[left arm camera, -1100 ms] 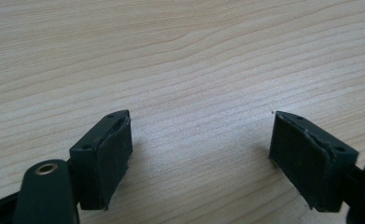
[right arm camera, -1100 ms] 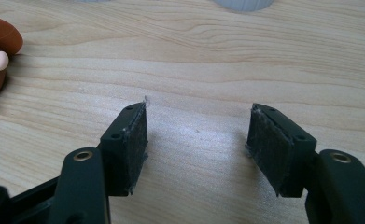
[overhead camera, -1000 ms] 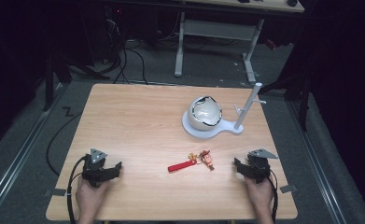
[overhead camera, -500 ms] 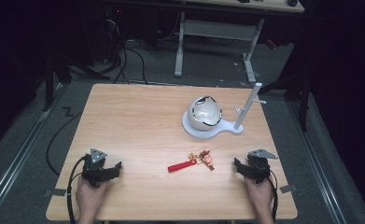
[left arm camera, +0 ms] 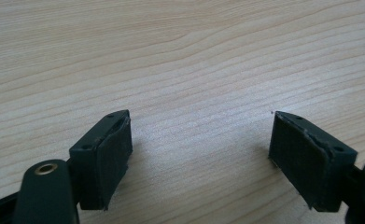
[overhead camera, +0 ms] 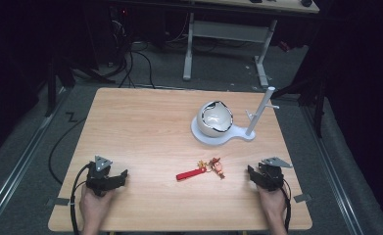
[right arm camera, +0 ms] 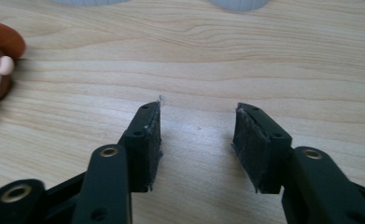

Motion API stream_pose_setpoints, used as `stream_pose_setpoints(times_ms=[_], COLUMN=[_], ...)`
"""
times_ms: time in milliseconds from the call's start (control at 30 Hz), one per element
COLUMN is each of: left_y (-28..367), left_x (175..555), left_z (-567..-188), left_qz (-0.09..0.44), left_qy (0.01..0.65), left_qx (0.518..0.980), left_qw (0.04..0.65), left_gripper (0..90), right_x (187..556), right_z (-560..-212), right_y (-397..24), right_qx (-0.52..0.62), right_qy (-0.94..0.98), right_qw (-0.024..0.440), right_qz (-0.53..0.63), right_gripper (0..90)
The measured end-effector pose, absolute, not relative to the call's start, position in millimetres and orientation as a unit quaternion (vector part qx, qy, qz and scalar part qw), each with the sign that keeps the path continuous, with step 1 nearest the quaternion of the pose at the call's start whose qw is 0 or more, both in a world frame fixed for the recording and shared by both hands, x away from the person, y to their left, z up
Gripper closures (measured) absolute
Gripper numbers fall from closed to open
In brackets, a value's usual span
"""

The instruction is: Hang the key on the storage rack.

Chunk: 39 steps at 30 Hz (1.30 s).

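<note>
One keychain figure (overhead camera: 217,167) beside right gripper (overhead camera: 253,175).

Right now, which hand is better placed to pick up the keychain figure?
Right. The right tool sits open just beside the keychain figure, which shows in its own view; the left tool is farther away.

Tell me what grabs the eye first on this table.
The bright spot is a small figurine keychain with a red strap, lying flat near the middle front of the wooden table. Behind it, toward the far right, a white stand carries a cracked-looking white bowl shape and a tilted peg post. The left gripper and right gripper rest open at the front corners.
</note>
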<state>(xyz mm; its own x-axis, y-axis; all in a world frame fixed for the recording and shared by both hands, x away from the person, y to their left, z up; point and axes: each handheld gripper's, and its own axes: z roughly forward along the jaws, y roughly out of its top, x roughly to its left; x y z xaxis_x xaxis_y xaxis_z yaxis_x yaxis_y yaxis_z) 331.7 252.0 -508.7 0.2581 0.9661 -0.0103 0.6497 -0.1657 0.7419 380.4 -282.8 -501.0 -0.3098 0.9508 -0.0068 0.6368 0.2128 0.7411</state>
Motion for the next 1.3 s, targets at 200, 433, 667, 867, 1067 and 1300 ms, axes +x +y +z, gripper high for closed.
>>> stream_pose_setpoints(times_ms=[200, 433, 667, 867, 1067, 1300], left_y=[252, 252, 252, 252, 252, 252], left_x=[332, 332, 332, 332, 332, 332], left_z=[-509, -509, -509, -509, -509, -509], left_qz=[0.243, 0.244, 0.244, 0.244, 0.244, 0.243], left_qy=[0.558, 0.558, 0.558, 0.558, 0.558, 0.558], left_qx=[0.724, 0.724, 0.724, 0.724, 0.724, 0.724], left_qw=[0.325, 0.325, 0.325, 0.325, 0.325, 0.325], left_gripper=[21.7, 21.7, 21.7, 21.8, 21.7, 21.7], right_x=[375, 368, 365, 364, 366, 369], right_z=[-498, -496, -492, -489, -487, -484], right_y=[-279, -272, -258, -248, -237, -224], right_qx=[0.524, 0.512, 0.495, 0.482, 0.473, 0.463], right_qy=[0.747, 0.751, 0.76, 0.765, 0.772, 0.776], right_qw=[0.234, 0.222, 0.214, 0.206, 0.196, 0.188], right_qz=[0.335, 0.352, 0.363, 0.374, 0.377, 0.386], right_gripper=[52.6, 52.4, 52.2, 52.2, 52.4, 52.6])
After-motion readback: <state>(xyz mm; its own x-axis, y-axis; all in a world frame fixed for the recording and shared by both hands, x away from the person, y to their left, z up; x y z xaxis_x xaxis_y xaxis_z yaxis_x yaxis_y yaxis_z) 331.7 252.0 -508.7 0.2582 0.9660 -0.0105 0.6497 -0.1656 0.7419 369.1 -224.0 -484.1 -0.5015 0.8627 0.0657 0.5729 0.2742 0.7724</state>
